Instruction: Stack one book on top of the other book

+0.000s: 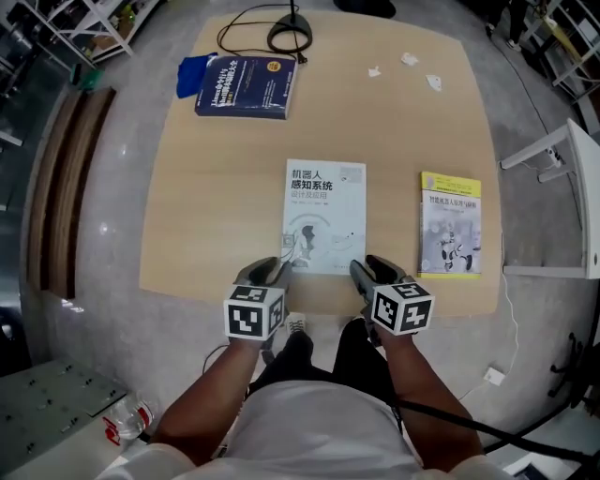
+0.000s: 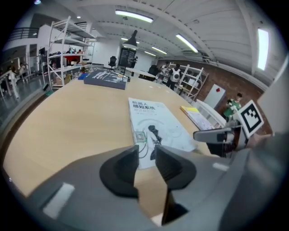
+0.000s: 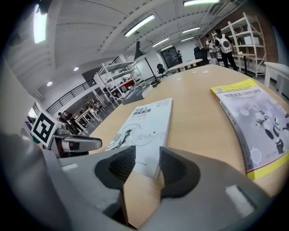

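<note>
- Head view: the white book point(image 1: 324, 216) lies flat, cover up, at the near middle of the table point(image 1: 216, 206), its near edge close to the table's near edge.
- The yellow book point(image 1: 450, 223) lies flat to its right, apart from it, near the table's right edge.
- The left gripper point(image 1: 272, 272) sits just beside the white book's near left corner, and the right gripper point(image 1: 367, 274) just beside its near right corner. Whether either touches the book is unclear.
- Left gripper view: its jaws stand apart with nothing between the pads. The book's near corner lies just beyond the gap.
- Right gripper view: its jaws are also spread and empty, with the book's near right corner showing past the gap.
- A blue book point(image 1: 246, 86) lies at the far left of the table, well apart from the others.
- A black cable point(image 1: 246, 21) loops at the far edge, and paper scraps point(image 1: 410, 59) lie at the far right.
</note>
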Motion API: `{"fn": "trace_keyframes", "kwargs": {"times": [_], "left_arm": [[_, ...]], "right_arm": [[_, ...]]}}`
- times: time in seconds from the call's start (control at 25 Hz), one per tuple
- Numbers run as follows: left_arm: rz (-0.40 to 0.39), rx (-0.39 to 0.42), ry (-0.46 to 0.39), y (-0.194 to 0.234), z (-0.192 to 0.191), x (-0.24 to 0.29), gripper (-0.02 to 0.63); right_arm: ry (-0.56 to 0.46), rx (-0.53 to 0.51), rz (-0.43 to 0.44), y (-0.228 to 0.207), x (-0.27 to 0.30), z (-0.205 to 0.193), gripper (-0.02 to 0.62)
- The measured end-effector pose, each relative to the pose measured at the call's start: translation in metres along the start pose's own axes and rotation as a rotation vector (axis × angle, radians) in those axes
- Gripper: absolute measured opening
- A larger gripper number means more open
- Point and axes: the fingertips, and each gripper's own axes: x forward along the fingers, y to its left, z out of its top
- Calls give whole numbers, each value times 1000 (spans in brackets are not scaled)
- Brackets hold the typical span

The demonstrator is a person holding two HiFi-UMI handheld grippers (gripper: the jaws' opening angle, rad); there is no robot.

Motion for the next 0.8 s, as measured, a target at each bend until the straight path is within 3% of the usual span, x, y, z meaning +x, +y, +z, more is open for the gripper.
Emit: {"fn": "trace_keyframes", "kwargs": {"times": [0.32,0.64,0.8], "left_arm": [[20,-21,44,12,-9,17,120],[-46,-86,46,9,-12,24,95],[-60,-40,64,8,-12,25,89]], "right_arm": [[45,0,2,-6,13,-8,160],[54,-6,-11,-4,16,-15,170],[55,-32,-17,-3,14,-15,169]]}}
